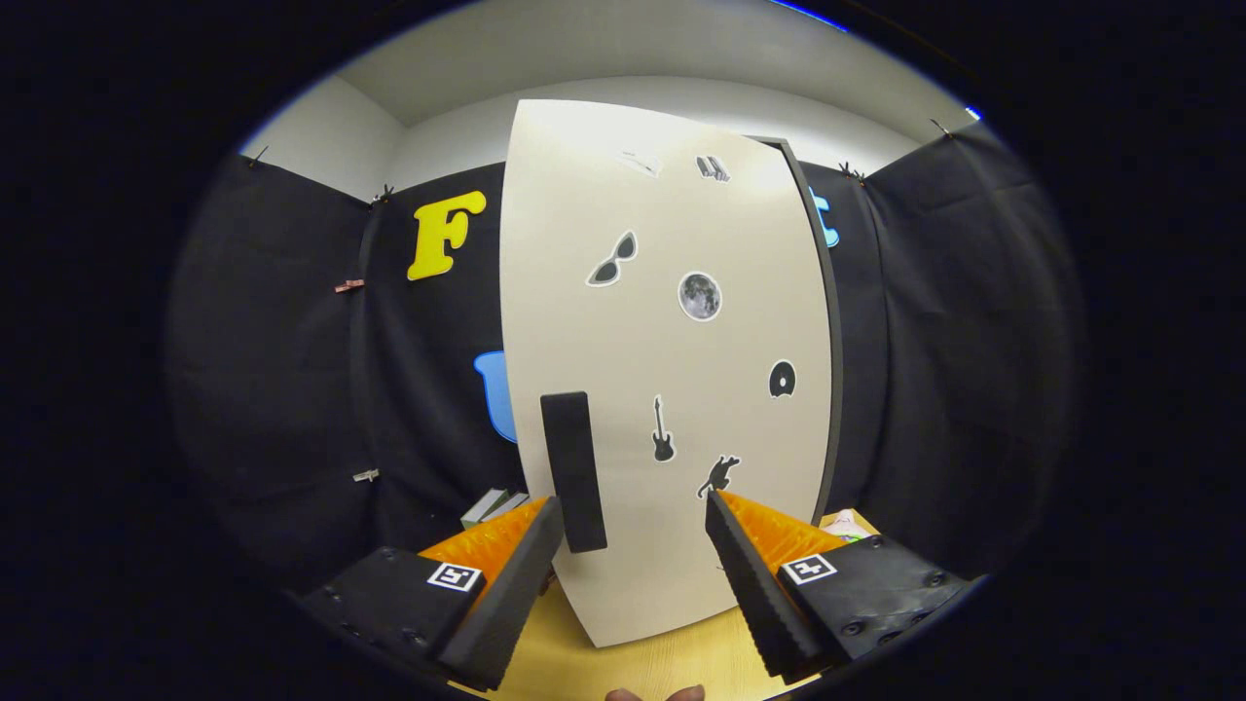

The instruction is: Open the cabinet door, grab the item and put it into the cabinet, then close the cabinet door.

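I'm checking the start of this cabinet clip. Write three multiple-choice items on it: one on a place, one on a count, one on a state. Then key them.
1. Where is the black handle on the cabinet door?
A. near the door's edge, just ahead of the tool's left finger
B. at the top of the door
C. beyond the right finger, off the door

2. How many stickers shaped like a guitar are on the door?
A. none
B. one
C. three

3. What state is the tool in?
A. shut on the handle
B. shut on nothing
C. open, holding nothing

Key:
1 A: the handle's lower end sits beside the left finger's tip.
2 B: a single guitar sticker shows below the moon sticker.
3 C: the fingers stand wide apart with the door's face between them.
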